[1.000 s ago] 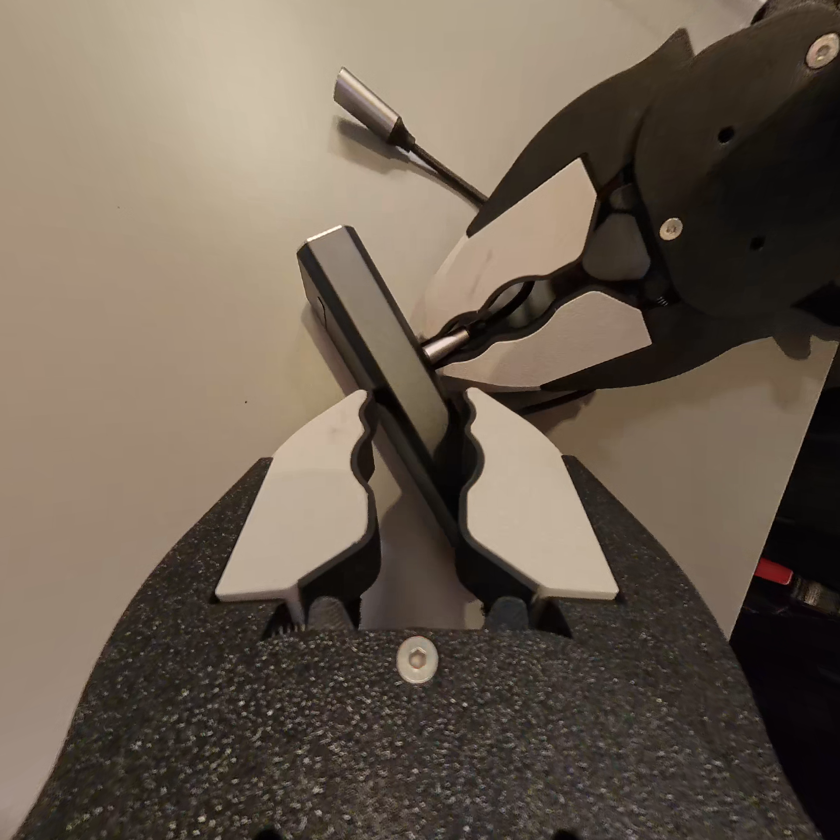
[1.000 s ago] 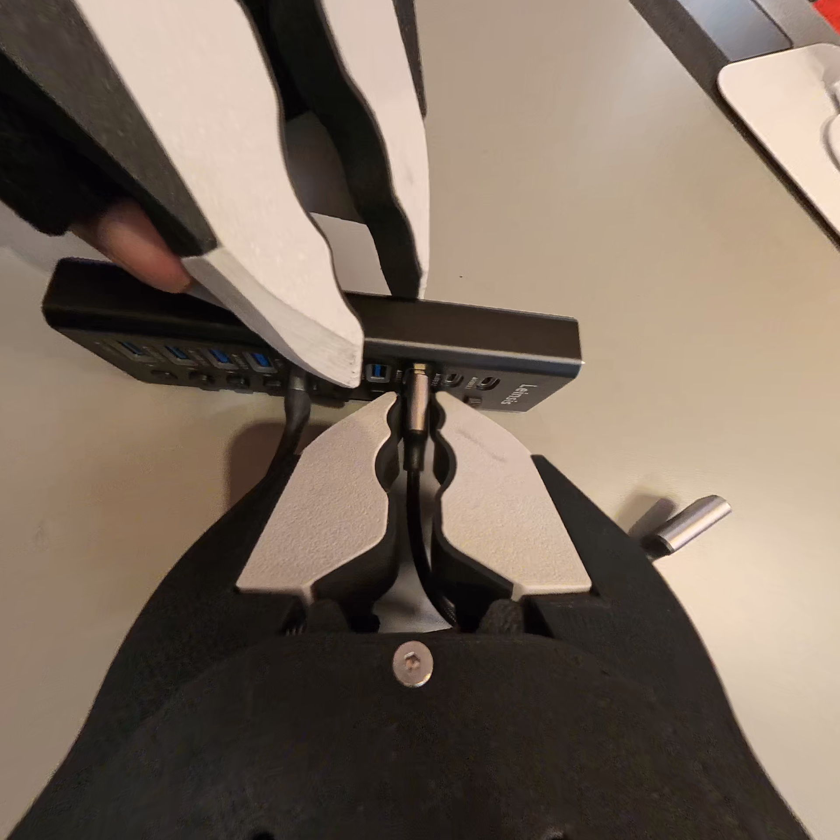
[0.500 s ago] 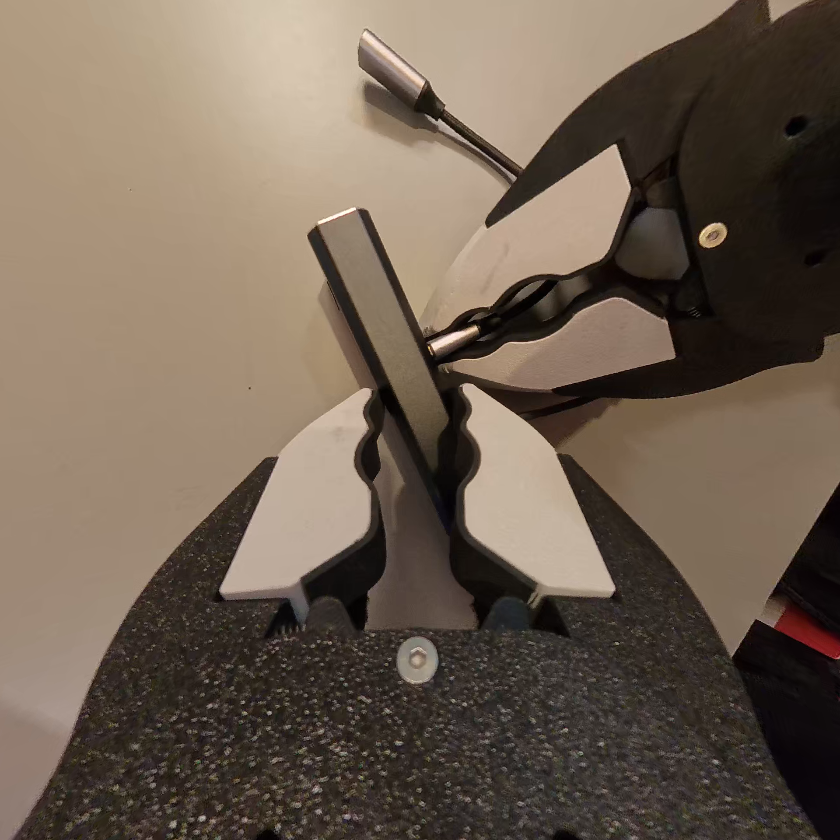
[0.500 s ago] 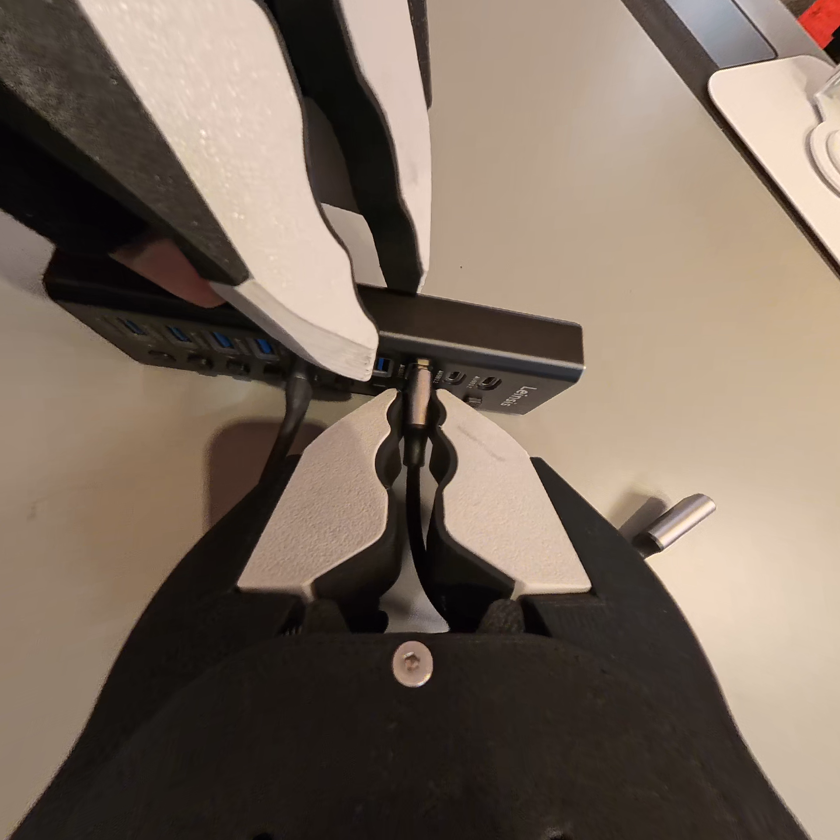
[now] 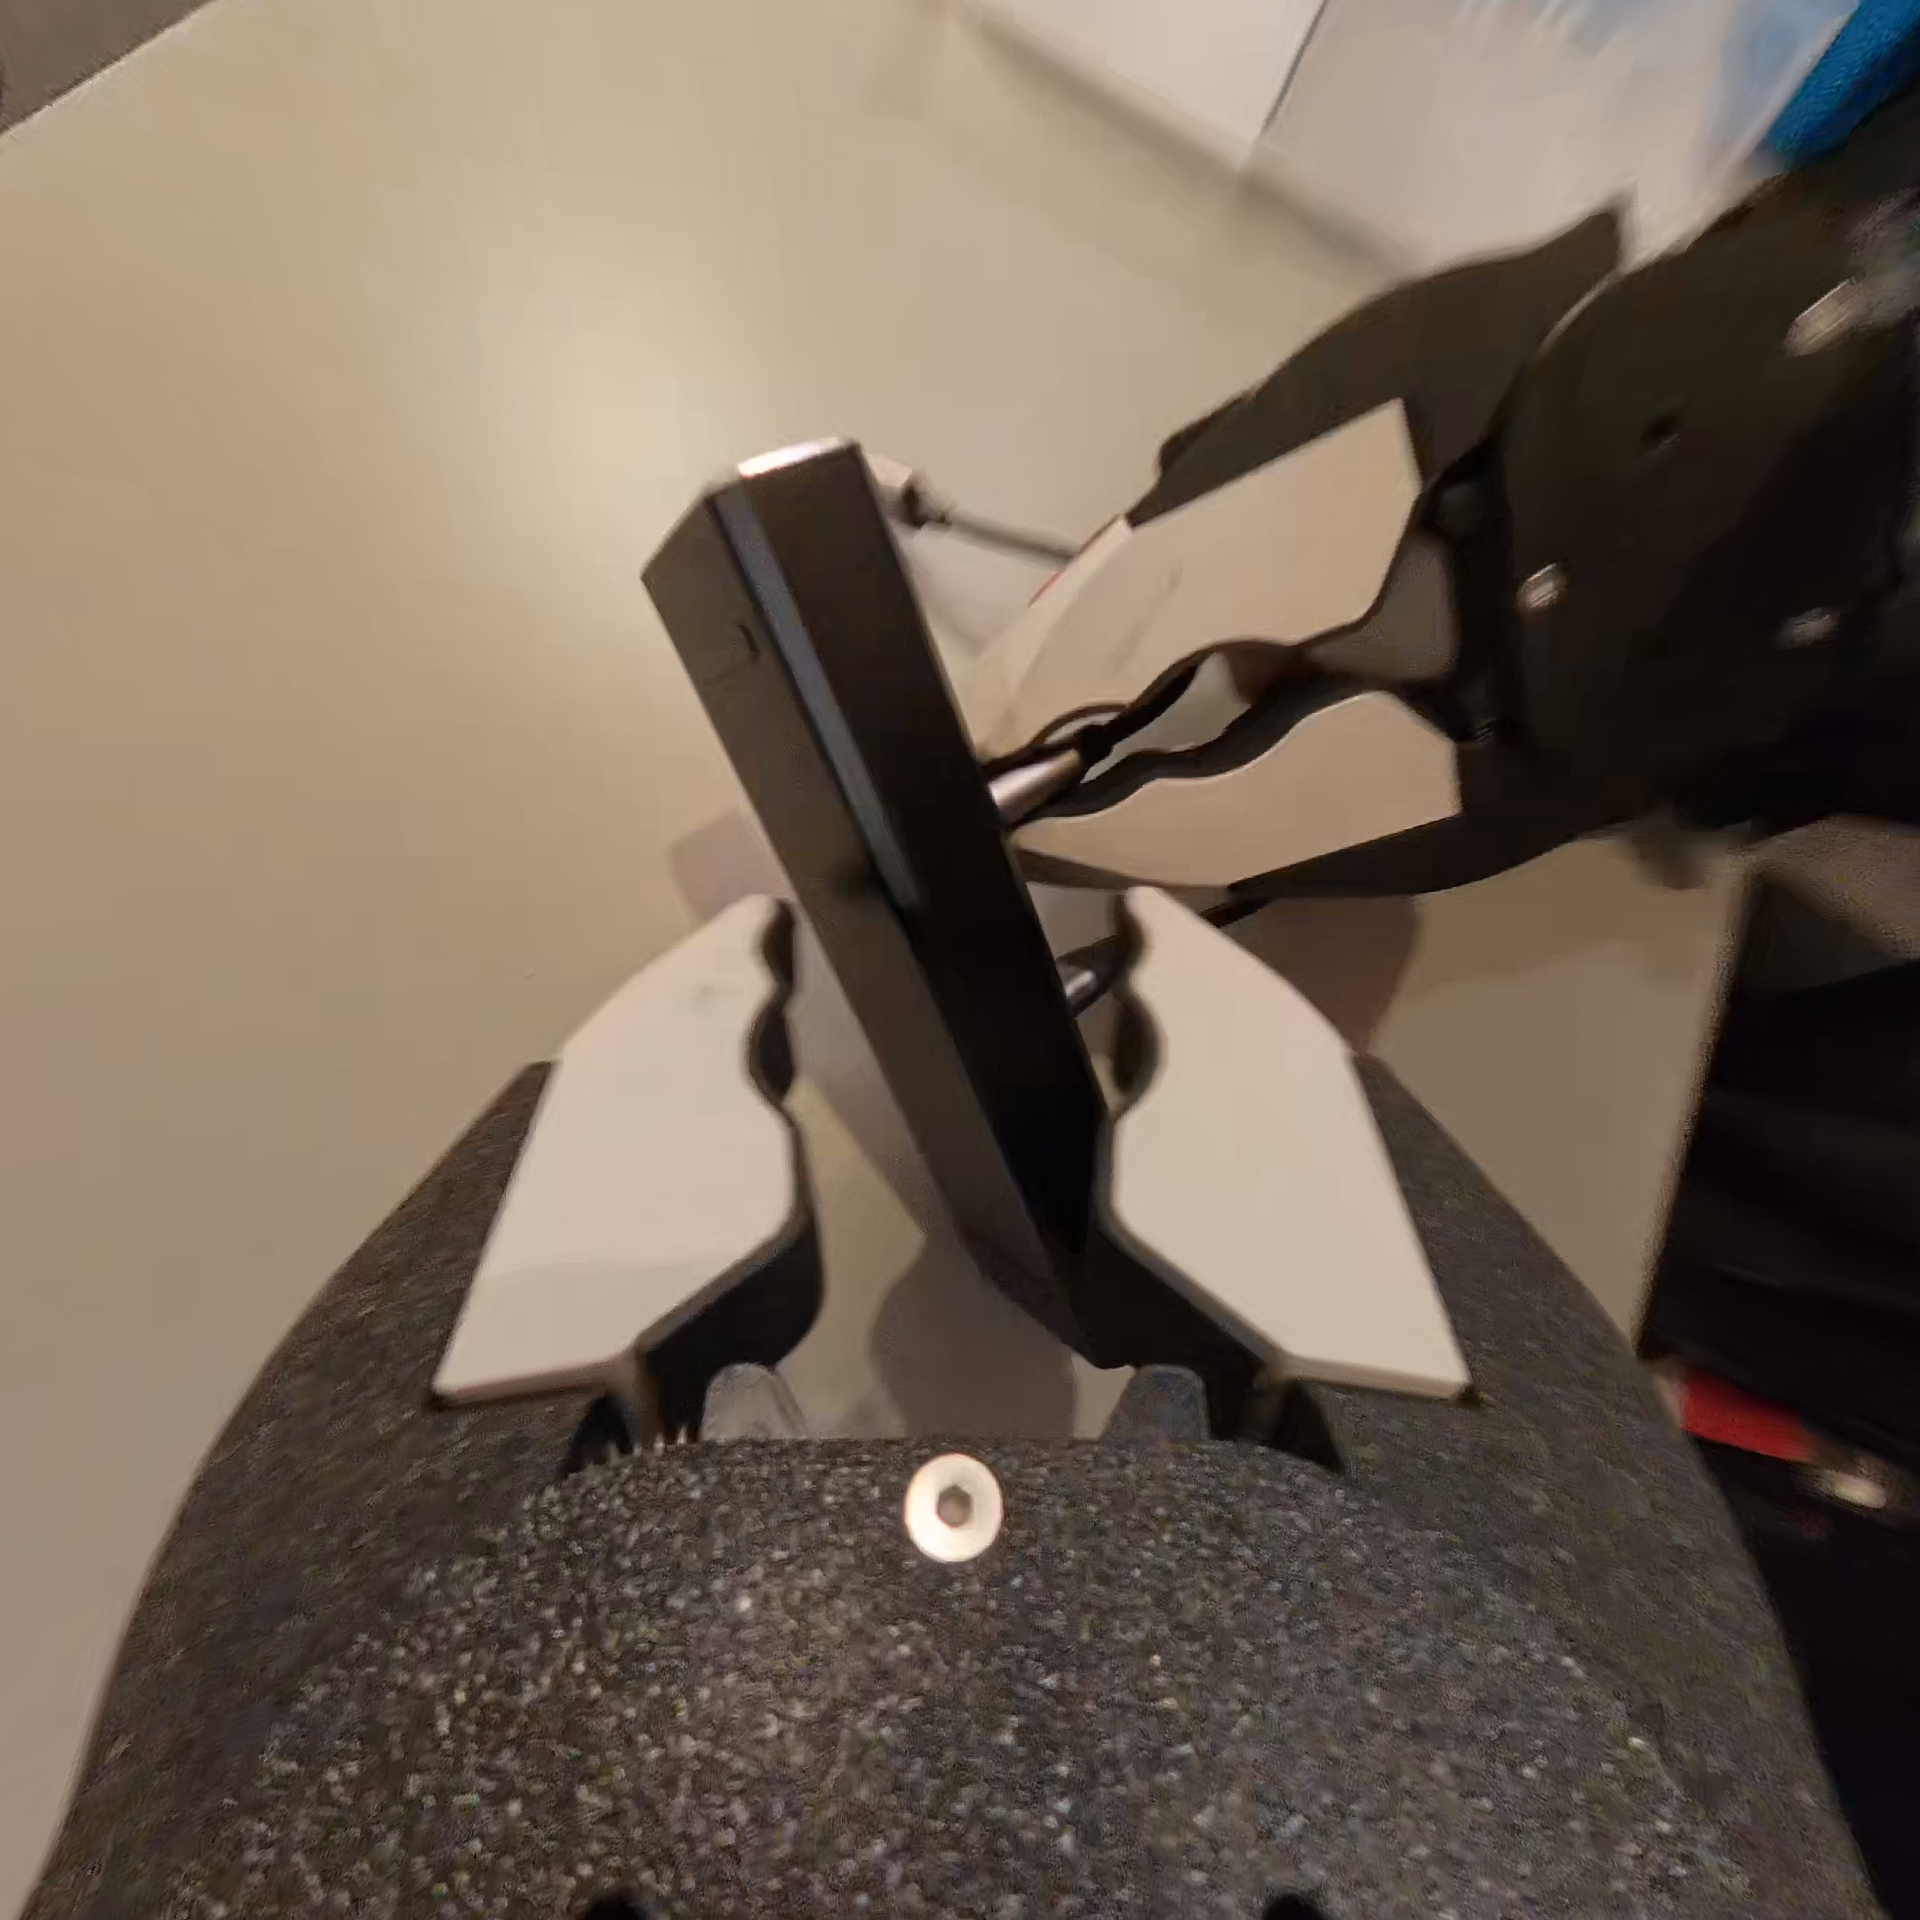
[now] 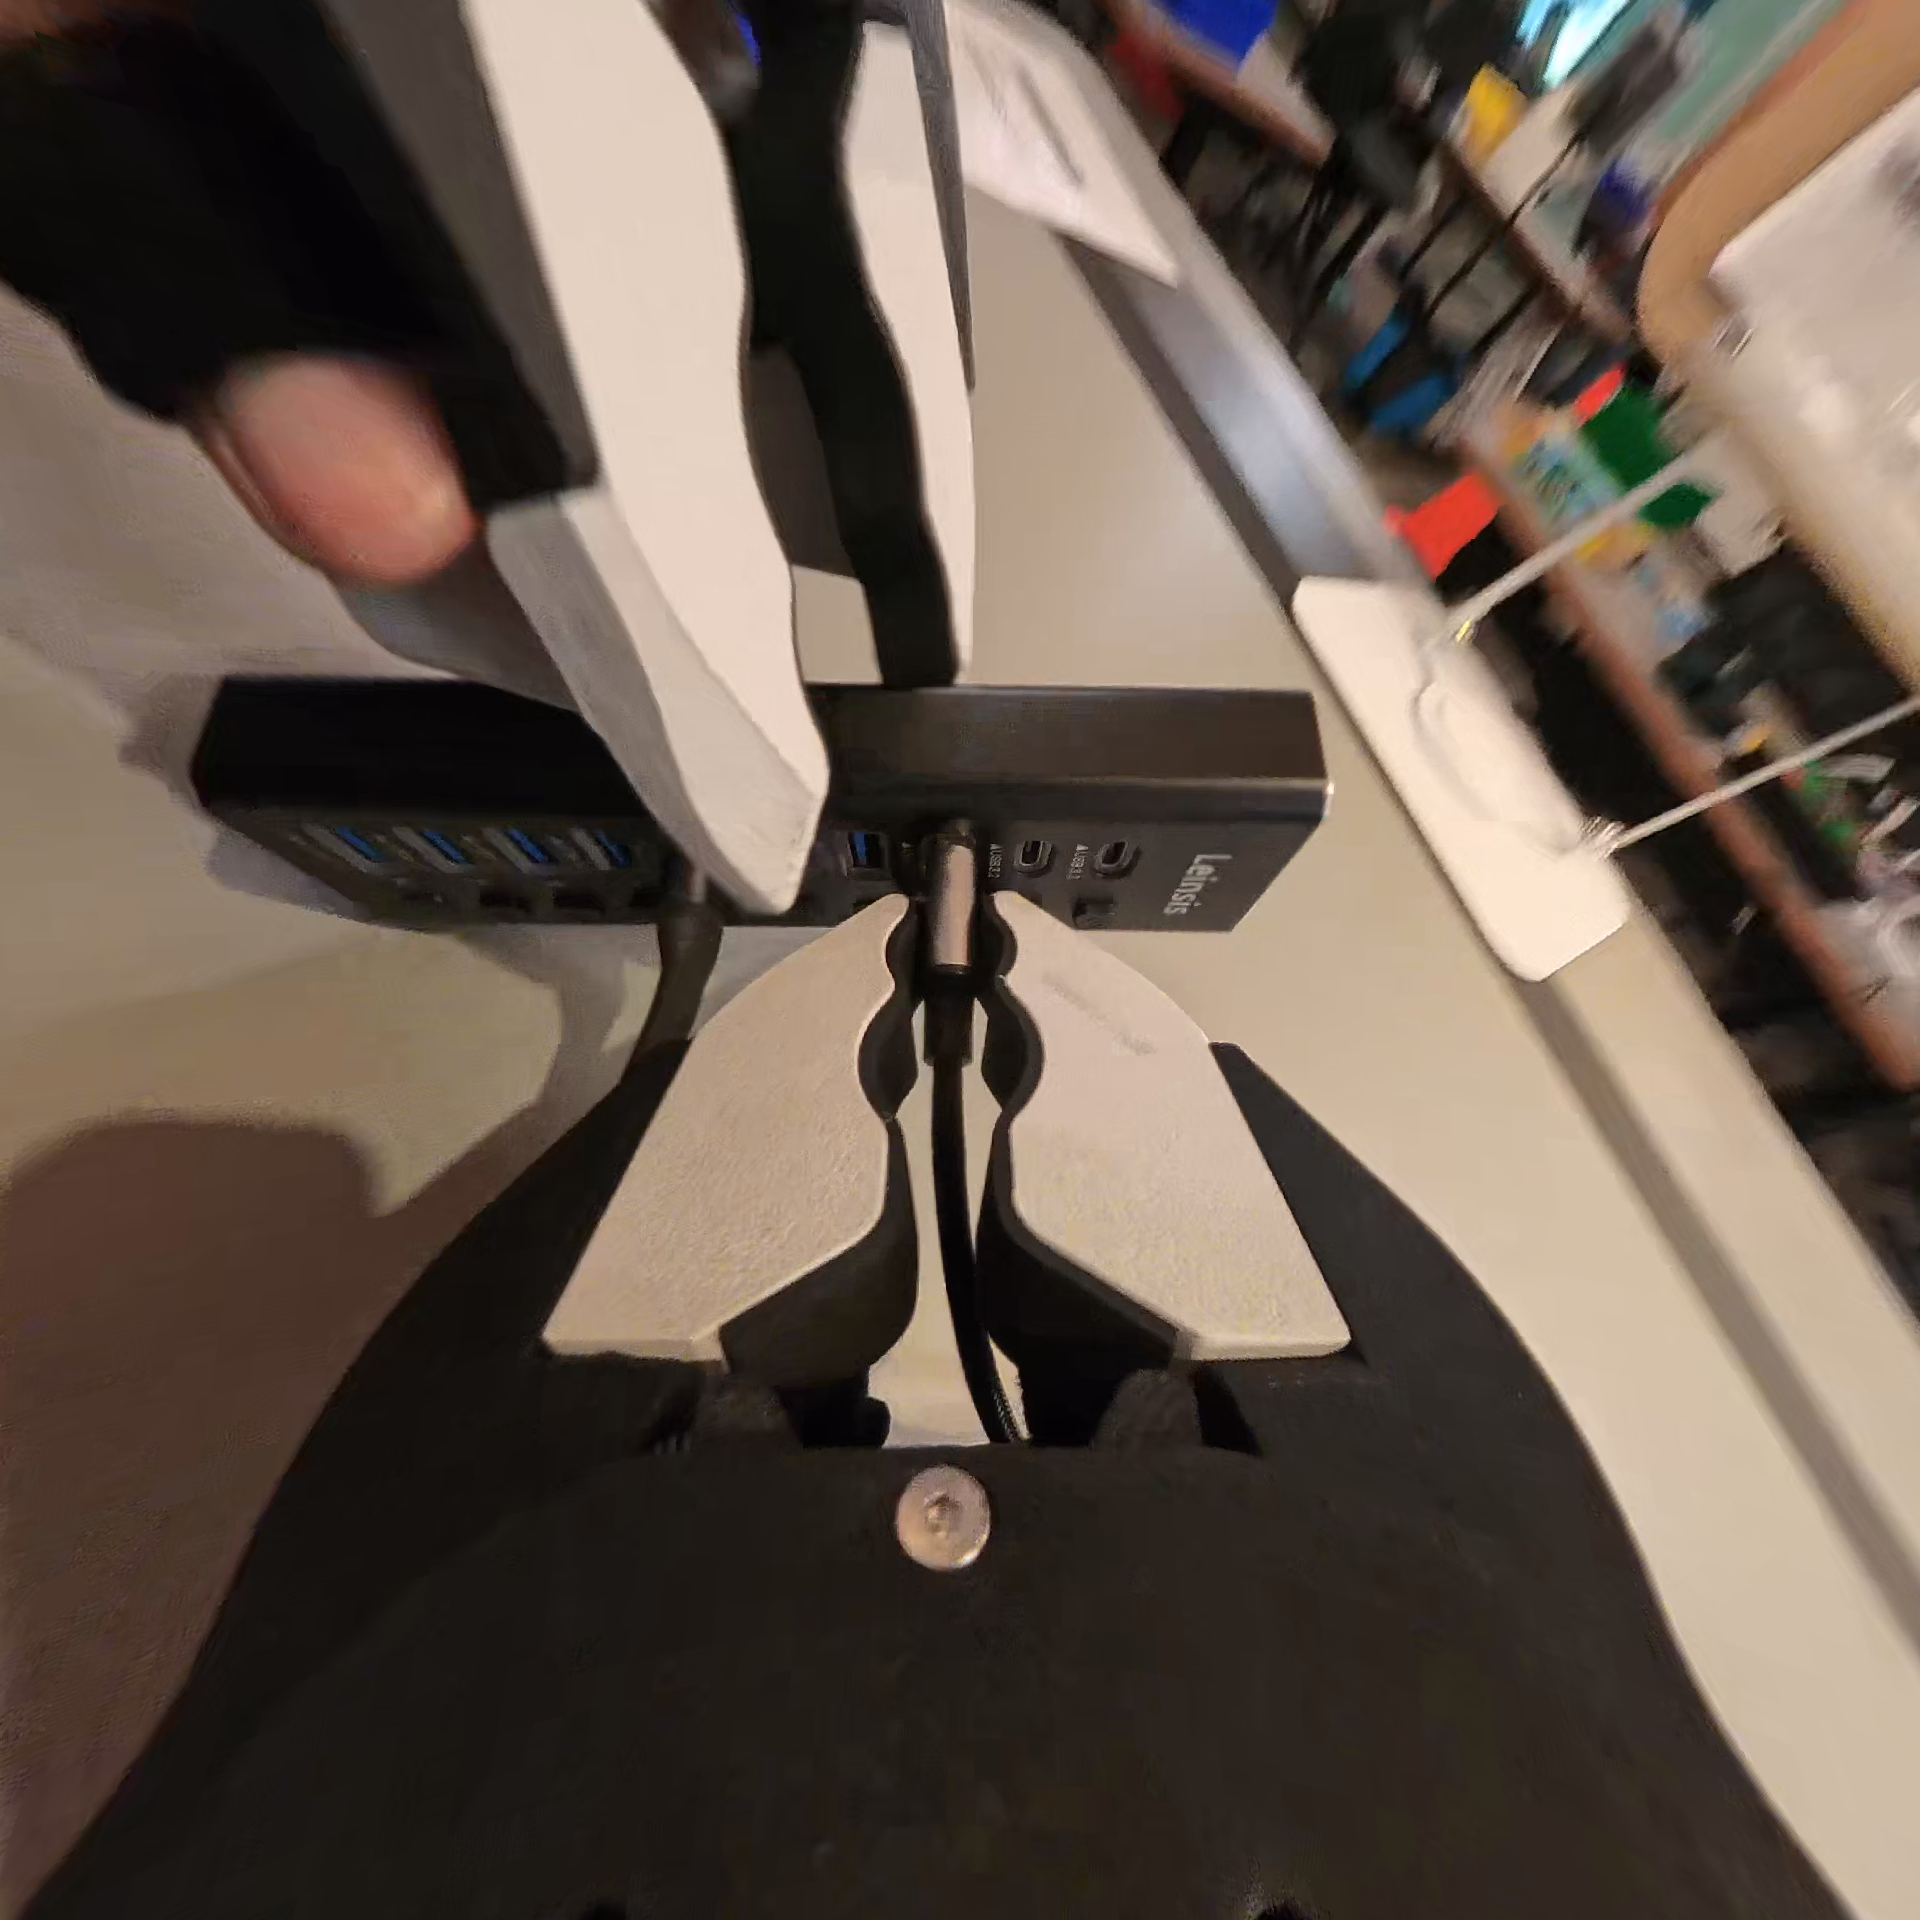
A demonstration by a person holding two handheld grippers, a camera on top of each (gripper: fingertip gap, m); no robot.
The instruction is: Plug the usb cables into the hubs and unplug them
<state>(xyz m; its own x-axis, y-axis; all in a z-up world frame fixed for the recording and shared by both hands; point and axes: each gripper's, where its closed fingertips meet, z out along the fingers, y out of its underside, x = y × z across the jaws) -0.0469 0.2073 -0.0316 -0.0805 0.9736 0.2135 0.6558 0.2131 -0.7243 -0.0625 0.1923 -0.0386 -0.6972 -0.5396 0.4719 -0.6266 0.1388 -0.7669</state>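
Note:
A black USB hub sits slanted between the fingers of my left gripper, which is shut on it and holds it off the beige table. In the right wrist view the hub lies crosswise, its port side facing me. There the left gripper straddles it from above. My right gripper is shut on a silver USB plug seated in a port near the hub's right end; its black cable runs back between the fingers. The right gripper also shows in the left wrist view, on the hub's right.
A second dark cable hangs from a port left of the plug. A thin loose cable lies behind the hub. A thumb rests on the left gripper. A white pad and a paper sheet lie near the table's right edge. Both grippers' tips are close together, under 4 cm apart.
Both grippers and the hub have risen and tilted together, so both views swung and blurred. The left fingers stand wider apart around the slanted hub. The plug stays in its port.

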